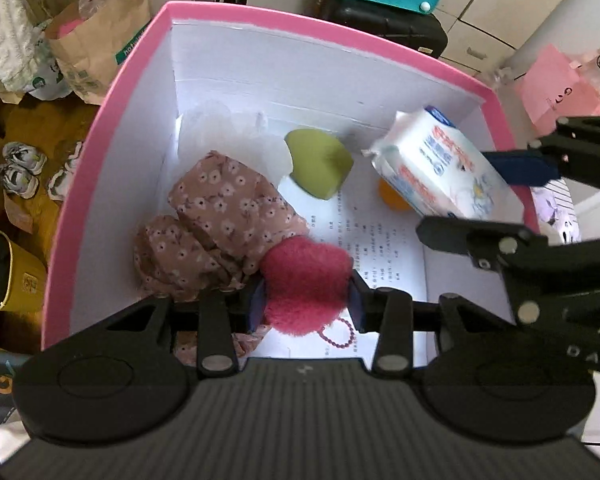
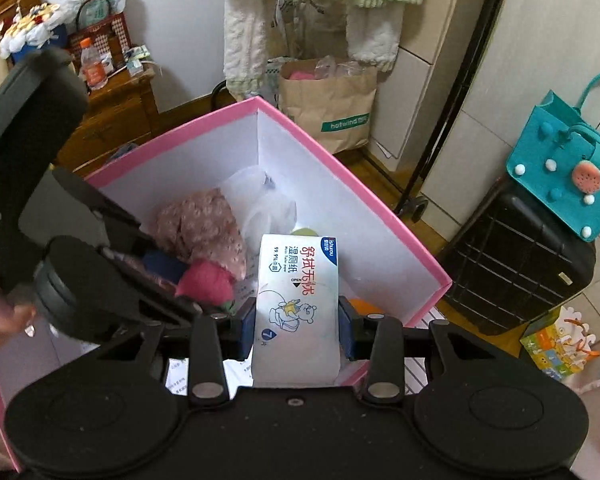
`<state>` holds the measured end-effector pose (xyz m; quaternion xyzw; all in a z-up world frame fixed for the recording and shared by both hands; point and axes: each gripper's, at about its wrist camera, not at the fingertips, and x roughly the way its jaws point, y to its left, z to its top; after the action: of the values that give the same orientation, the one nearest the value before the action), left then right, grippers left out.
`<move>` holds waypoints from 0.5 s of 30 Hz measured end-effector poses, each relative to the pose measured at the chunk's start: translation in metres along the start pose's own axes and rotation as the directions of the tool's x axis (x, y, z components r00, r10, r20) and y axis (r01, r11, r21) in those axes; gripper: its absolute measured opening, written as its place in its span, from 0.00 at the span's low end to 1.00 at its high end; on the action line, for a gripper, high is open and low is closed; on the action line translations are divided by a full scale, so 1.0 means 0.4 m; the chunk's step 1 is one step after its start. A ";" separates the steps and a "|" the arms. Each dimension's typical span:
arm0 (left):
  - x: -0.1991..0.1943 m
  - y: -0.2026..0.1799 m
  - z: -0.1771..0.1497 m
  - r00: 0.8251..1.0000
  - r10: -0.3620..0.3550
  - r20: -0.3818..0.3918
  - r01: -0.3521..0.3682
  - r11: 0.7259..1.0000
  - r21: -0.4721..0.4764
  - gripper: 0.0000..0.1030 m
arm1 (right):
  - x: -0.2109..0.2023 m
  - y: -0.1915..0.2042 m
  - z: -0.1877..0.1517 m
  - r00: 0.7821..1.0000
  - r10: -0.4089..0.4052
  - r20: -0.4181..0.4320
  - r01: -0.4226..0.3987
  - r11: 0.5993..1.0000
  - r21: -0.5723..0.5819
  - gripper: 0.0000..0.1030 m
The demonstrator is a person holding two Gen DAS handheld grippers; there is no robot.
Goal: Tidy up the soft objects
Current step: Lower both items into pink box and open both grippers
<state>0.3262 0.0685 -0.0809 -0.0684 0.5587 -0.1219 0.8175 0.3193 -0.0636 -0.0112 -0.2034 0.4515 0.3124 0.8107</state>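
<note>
Cluttered room, paper bag (image 2: 332,108) and black suitcase (image 2: 516,256) round a pink box (image 1: 112,120) w/ white walls. Left claw (image 1: 306,304) pinches a red fluffy pompom (image 1: 306,280) low inside the box, touching the floral cloth (image 1: 220,216); green sponge (image 1: 320,162) further back. Right claw (image 2: 298,320) grips a wet-wipes pack (image 2: 296,304) over the box's near edge. Risks, as I judge: the two claws are close, could knock each other; the pack is slick, may slip out tilted and land on the orange item (image 1: 392,198); pompom's bead loop (image 1: 340,336) might snag on the pads at release.

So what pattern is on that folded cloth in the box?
Small pale flowers on dusty pink cloth, clearest in the left wrist view.
</note>
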 end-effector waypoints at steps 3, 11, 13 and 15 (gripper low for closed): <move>-0.010 0.005 -0.009 1.000 -0.010 0.006 0.010 1.000 0.004 0.48 | -0.007 -0.004 -0.004 1.000 0.013 0.008 -0.013 1.000 0.020 0.46; -0.126 -0.024 -0.066 0.997 -0.024 0.079 0.014 0.993 0.116 0.62 | -0.126 0.000 -0.049 0.994 0.041 0.102 -0.052 0.993 0.107 0.53; -0.160 -0.028 -0.088 0.995 -0.029 0.099 0.015 0.990 0.141 0.62 | -0.161 0.011 -0.075 0.991 0.052 0.119 -0.066 0.991 0.116 0.53; -0.192 -0.025 -0.103 0.993 -0.031 0.116 0.013 0.988 0.156 0.63 | -0.190 0.027 -0.096 0.990 0.055 0.132 -0.071 0.991 0.116 0.53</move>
<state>0.2601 0.0810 -0.0244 -0.0179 0.4974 -0.1698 0.8506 0.2587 -0.1038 0.0339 -0.1190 0.4225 0.3224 0.8387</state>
